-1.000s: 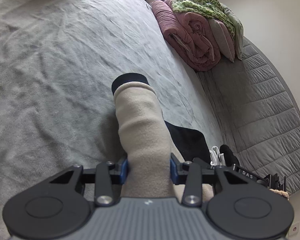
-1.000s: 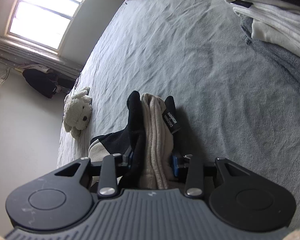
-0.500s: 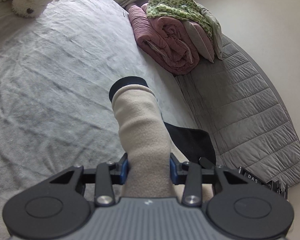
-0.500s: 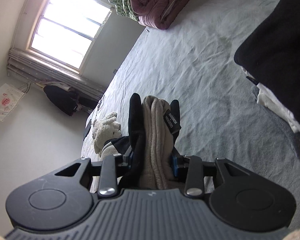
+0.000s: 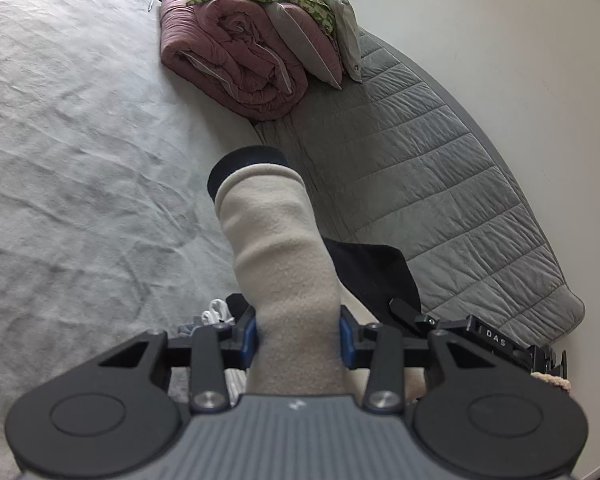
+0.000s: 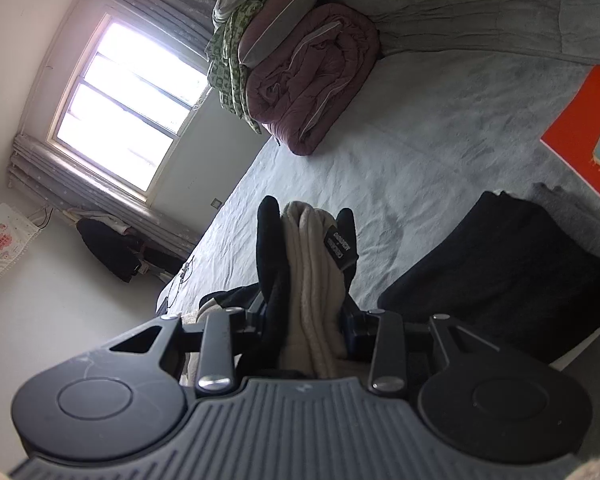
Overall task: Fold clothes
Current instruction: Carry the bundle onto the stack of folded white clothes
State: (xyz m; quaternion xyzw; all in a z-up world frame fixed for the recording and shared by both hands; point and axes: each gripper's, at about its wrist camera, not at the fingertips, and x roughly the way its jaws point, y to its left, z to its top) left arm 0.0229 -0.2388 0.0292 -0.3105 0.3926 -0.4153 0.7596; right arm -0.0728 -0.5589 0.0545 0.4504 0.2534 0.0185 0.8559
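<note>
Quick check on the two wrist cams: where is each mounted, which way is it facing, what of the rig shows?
Left wrist: on the left gripper, looking along its fingers down over the grey bed; jaws clamp a beige garment.
Right wrist: on the right gripper, facing the window; jaws clamp bunched beige-and-black fabric.
Shared: the pink duvet roll, the bed.

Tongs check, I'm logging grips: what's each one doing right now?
Left tongs: closed on the fleece.
Right tongs: closed on bunched fleece.
</note>
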